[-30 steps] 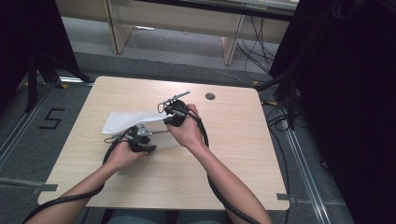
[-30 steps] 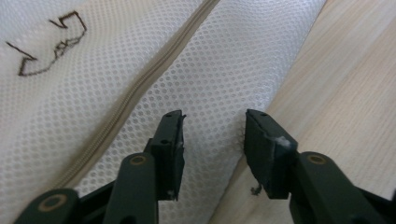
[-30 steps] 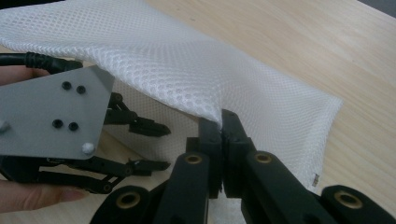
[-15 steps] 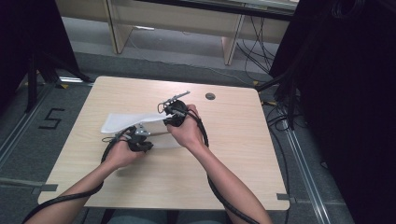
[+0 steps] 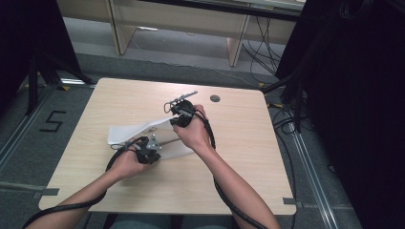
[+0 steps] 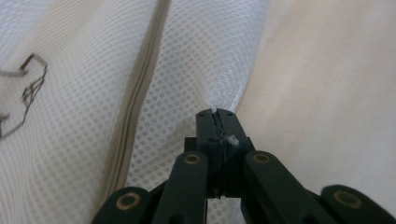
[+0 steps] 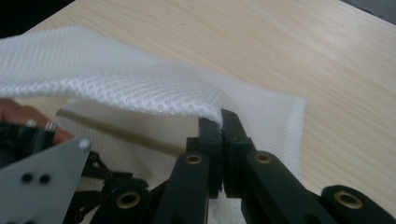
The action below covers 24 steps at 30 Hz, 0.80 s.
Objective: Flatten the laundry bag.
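Left gripper (image 6: pixel 217 113): jaws pressed together, having just been closing, and pinching the edge of the white mesh bag (image 6: pixel 84 93). The pinched fold lies at the jaw tips. To the left of the jaws the mesh spreads flat, crossed by a beige zipper (image 6: pixel 140 88) that runs away from the jaws. To the right of the tips the bag's edge ends and bare table (image 6: pixel 327 84) begins, open and unobstructed.

Right gripper (image 7: pixel 223 121): jaws pressed together, pinching an upper layer of the bag (image 7: pixel 140 88). That layer is lifted off the lower one, leaving a gap below it to the left of the jaws. The lower layer lies flat, its corner just right of the tips. Beyond that corner the table (image 7: pixel 303 46) is bare. At lower left is the left gripper's grey plate (image 7: pixel 42 172).

In the high view the left gripper (image 5: pixel 152 151) and right gripper (image 5: pixel 177 119) hold the bag (image 5: pixel 125 132) near the table's middle. A small dark disc (image 5: pixel 215 98) lies well apart, beyond the right gripper. Wide bare table (image 5: pixel 248 157) surrounds the bag on all sides up to the edges.
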### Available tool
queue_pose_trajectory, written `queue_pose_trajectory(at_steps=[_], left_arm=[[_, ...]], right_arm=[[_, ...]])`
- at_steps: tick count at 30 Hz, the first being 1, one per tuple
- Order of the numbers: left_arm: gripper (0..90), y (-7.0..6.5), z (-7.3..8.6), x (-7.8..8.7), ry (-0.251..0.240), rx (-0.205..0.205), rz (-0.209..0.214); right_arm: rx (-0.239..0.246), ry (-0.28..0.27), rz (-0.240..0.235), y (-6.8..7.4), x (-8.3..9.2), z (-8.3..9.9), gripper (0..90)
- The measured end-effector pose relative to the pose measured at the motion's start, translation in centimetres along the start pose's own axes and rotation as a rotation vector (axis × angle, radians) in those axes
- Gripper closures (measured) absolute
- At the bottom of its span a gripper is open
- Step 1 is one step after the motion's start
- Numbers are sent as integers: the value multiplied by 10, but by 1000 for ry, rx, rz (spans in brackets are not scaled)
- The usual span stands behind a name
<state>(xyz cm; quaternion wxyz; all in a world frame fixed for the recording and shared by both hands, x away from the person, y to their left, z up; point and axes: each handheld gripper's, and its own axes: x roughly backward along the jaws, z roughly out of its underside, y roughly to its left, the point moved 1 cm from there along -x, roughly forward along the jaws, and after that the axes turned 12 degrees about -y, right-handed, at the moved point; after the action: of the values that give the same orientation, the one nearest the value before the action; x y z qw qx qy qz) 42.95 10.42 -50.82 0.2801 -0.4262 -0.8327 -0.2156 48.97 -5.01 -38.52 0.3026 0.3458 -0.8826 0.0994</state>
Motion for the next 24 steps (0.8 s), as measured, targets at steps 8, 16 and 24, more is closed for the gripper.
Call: queue_pose_trajectory(at_steps=[8,16,24], left_arm=[[893,-30,-2,13,26,-82,83],[893,-76,-11,25,6,-199,188],[893,-113,-14,40,-29,-285,295]], right_arm=[[-29,-17,34,-2,6,-4,899],[-28,-11,61,-5,8,-4,899],[-40,5,89,-10,7,-3,899]])
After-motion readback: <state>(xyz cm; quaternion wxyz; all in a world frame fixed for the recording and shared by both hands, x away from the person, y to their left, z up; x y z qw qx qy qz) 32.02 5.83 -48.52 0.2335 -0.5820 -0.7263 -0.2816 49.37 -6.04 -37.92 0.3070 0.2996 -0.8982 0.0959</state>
